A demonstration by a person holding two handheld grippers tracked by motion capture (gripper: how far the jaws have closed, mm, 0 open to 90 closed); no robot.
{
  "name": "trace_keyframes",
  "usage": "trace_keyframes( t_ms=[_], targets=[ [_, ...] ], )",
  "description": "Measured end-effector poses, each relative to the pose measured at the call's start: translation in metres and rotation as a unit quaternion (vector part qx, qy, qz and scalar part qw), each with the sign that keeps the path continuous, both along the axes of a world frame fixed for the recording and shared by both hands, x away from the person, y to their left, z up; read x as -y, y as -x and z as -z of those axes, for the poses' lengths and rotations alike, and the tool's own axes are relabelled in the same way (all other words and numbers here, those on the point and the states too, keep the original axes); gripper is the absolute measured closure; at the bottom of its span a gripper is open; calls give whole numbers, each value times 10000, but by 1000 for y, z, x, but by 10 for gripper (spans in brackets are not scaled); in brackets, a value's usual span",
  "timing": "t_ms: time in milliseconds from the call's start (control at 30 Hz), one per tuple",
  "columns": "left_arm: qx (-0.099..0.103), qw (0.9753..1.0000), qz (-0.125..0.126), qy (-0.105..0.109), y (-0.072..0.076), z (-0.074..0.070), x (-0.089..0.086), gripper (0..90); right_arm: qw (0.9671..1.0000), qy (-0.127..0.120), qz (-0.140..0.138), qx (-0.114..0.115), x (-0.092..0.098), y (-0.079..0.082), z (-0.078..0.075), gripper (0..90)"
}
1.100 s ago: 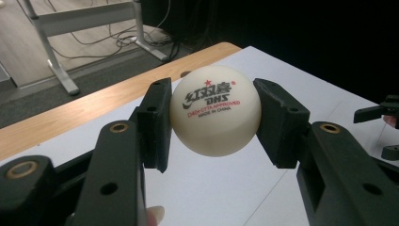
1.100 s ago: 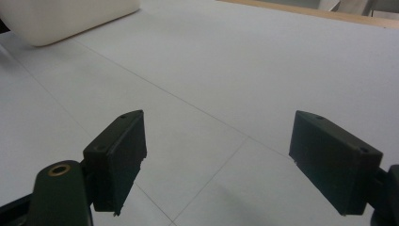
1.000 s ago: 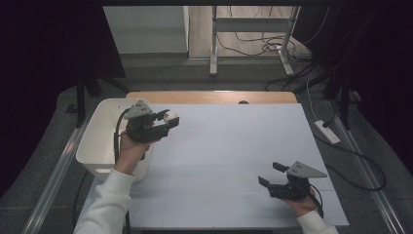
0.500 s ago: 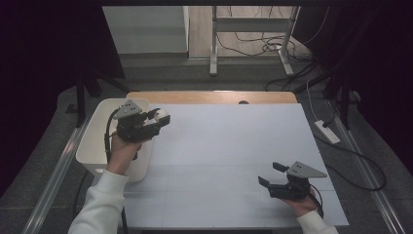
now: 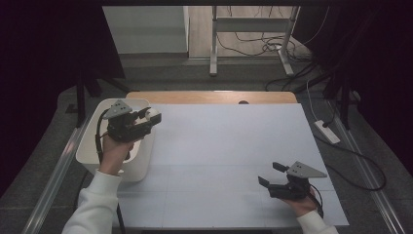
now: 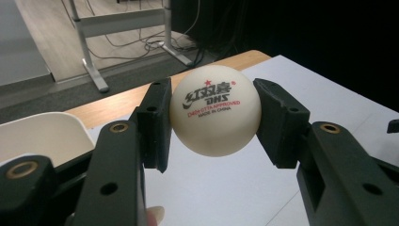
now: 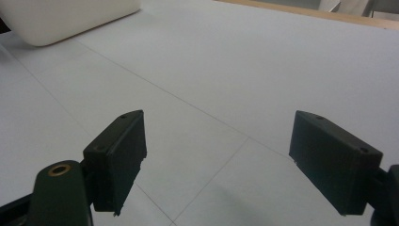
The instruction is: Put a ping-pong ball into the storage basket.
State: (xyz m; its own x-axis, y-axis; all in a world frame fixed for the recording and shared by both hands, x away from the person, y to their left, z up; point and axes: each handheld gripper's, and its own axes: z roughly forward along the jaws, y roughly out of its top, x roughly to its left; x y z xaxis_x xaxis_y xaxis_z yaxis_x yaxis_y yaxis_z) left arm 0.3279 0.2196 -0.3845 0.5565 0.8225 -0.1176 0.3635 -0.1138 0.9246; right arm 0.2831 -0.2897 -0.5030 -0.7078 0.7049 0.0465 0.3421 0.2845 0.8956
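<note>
Left gripper (image 5: 146,118) carried ball (image 6: 215,109) over bin (image 5: 92,141).

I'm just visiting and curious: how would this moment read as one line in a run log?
left tongs: shut on table tennis ball, above white bin rim | right tongs: open, low over white table

The white sheet (image 5: 229,146) lies bare between both hands — open passage; the white bin (image 5: 92,146) blocks the left edge.

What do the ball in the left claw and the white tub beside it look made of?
Ball: matte off-white plastic, probably celluloid-type; printed red star logo, "MADE IN CHINA". Tub: smooth white plastic by its rounded moulded rim, though I can't be sure.
</note>
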Motion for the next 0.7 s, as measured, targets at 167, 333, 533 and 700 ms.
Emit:
trace_keyframes(
  t_ms=[167, 333, 533, 700],
  targets=[
    [-4, 10000, -75, 15, 0, 0, -5, 507, 10000, 1, -1, 0, 0, 0, 0, 191],
    [-2, 9999, -123, 15, 0, -1, -8, 507, 10000, 2, 0, -3, 0, 0, 0, 191],
    [17, 9997, -233, 15, 0, -2, -13, 507, 10000, 7, 1, -2, 0, 0, 0, 191],
    [1, 9995, -327, 0, -2, -2, -18, 507, 10000, 13, -1, -6, 0, 0, 0, 191]
  ],
)
